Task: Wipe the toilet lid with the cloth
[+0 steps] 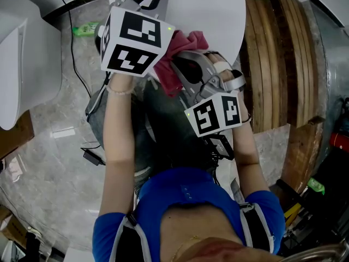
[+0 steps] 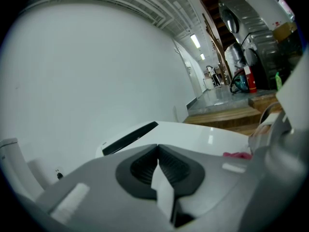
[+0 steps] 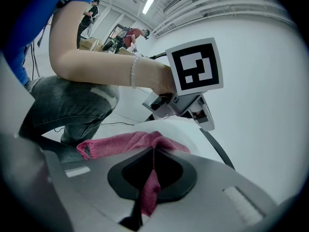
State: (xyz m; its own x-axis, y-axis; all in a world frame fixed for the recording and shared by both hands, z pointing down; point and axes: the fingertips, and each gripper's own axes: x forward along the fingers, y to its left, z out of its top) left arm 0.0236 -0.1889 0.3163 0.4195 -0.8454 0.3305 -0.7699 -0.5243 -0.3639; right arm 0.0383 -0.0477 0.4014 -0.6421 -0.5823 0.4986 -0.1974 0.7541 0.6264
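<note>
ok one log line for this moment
left gripper: shut, empty, above lid | right gripper: shut on cloth | cloth: lying on lid, near edge

All three pictures are brightly and evenly lit. In the head view the white toilet lid [image 1: 218,15] at 12 o'clock is washed out to plain white, and the middle is left much darker. Straight lines are bent near the edges.

In the left gripper view a black ring is seen round the picture. Long ceiling lights [image 2: 195,41] are seen glowing at 1 o'clock, and a small shiny spot is thrown on the lid at 4 o'clock. What is closest to the camera at 6 o'clock is blurred.

In the right gripper view a light strip [image 3: 148,5] is seen shining at 12 o'clock. The corners are black. The pink cloth [image 3: 120,141] is shown sharp.
</note>
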